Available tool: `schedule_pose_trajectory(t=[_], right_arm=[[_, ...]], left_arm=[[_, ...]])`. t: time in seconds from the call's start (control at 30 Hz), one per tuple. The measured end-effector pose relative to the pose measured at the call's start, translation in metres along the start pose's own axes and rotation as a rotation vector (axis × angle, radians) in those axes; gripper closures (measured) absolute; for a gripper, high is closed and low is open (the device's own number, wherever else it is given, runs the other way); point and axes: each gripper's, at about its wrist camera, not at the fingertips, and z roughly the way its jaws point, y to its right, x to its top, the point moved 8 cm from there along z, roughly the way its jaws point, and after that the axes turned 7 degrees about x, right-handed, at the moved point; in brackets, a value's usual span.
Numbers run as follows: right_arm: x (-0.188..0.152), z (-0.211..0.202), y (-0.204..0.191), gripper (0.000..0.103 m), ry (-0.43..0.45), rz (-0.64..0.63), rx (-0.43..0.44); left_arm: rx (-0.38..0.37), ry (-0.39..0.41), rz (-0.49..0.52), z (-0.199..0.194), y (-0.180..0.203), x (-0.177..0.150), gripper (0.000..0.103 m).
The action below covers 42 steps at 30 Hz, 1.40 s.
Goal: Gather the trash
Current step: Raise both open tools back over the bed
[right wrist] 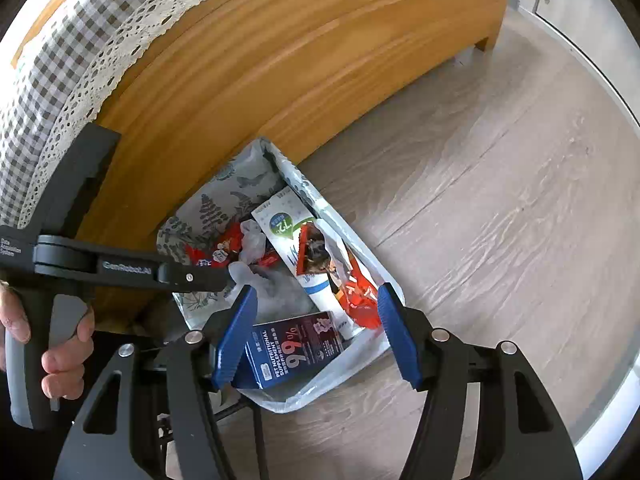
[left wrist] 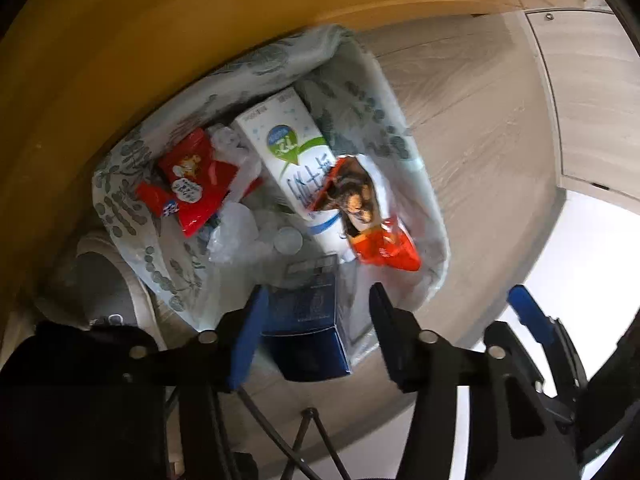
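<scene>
While our left wrist view mostly catches the bin and a blurred yellow-brown wooden panel, the right one gives us way more: a grey-and-white checked cloth with a lace edge (right wrist: 60, 60) draped over the wooden furniture (right wrist: 248, 80), plus the person's left hand (right wrist: 60, 344) wrapped round the black handle of the left gripper (left wrist: 316, 320). We can only read the "pet nutritional supplement" print on the dark blue cardboard box (right wrist: 296, 348) from the right side; from the left it's just a dark blur.

The bin lined with a white leaf-print plastic bag (left wrist: 132, 184) sits on the pale wood-look floor (right wrist: 500, 200), right against the furniture. Inside we've got a tall white milk carton with green and blue print (left wrist: 288, 152), a red snack wrapper (left wrist: 192, 184), an orange torn snack packet (left wrist: 368, 216) lying on the carton, some crumpled clear plastic (left wrist: 240, 232), and the blue box leaning at the near edge.

Both sets of blue-padded fingers are spread apart with nothing in them; the right gripper (right wrist: 316, 332) hovers above the bin.
</scene>
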Motion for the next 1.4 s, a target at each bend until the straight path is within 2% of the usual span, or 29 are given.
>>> schedule_pose_trajectory(t=[0.13,0.27,0.4,0.5,0.6,0.67,0.77,0.83,0.9,0.97,1.1,1.23,1.4], right_arm=[[-0.002,-0.001,0.003,0.043,-0.018,-0.005,-0.02],[0.0,-0.002,-0.005,0.043,-0.024,-0.027,-0.023],[0.003,-0.007,-0.015,0.043,-0.018,-0.053,-0.032],[0.005,-0.016,-0.019,0.043,-0.005,-0.071,-0.052],[0.011,-0.028,-0.021,0.043,0.014,-0.087,-0.084],[0.02,-0.037,-0.026,0.043,0.038,-0.097,-0.093],[0.042,-0.055,-0.045,0.043,0.099,-0.147,-0.087],[0.064,-0.069,-0.064,0.043,0.154,-0.2,-0.093],[0.087,-0.084,-0.085,0.043,0.21,-0.233,-0.077],[0.111,-0.099,-0.108,0.043,0.262,-0.256,-0.049],[0.15,-0.124,-0.164,0.037,0.356,-0.345,-0.016],[0.172,-0.135,-0.216,0.037,0.404,-0.423,0.032],[0.19,-0.123,-0.278,0.037,0.406,-0.512,0.097]], left_arm=[[0.048,0.056,0.047,-0.02,-0.002,-0.003,0.049],[0.043,0.047,0.076,-0.031,-0.001,-0.016,0.049],[0.091,0.038,0.104,-0.038,-0.003,-0.03,0.049],[0.089,0.08,0.14,-0.059,0.001,-0.04,0.049],[0.076,0.181,0.203,-0.096,0.009,-0.053,0.048],[0.08,0.296,0.228,-0.129,0.009,-0.059,0.048],[0.076,0.473,0.226,-0.186,-0.007,-0.07,0.048],[0.093,0.533,0.21,-0.215,-0.02,-0.073,0.048],[0.072,0.613,0.196,-0.249,-0.034,-0.075,0.048],[0.049,0.686,0.169,-0.284,-0.051,-0.074,0.048],[0.025,0.826,0.051,-0.352,-0.103,-0.069,0.048],[0.018,0.923,-0.046,-0.394,-0.155,-0.067,0.048],[0.02,0.984,-0.202,-0.421,-0.238,-0.064,0.048]])
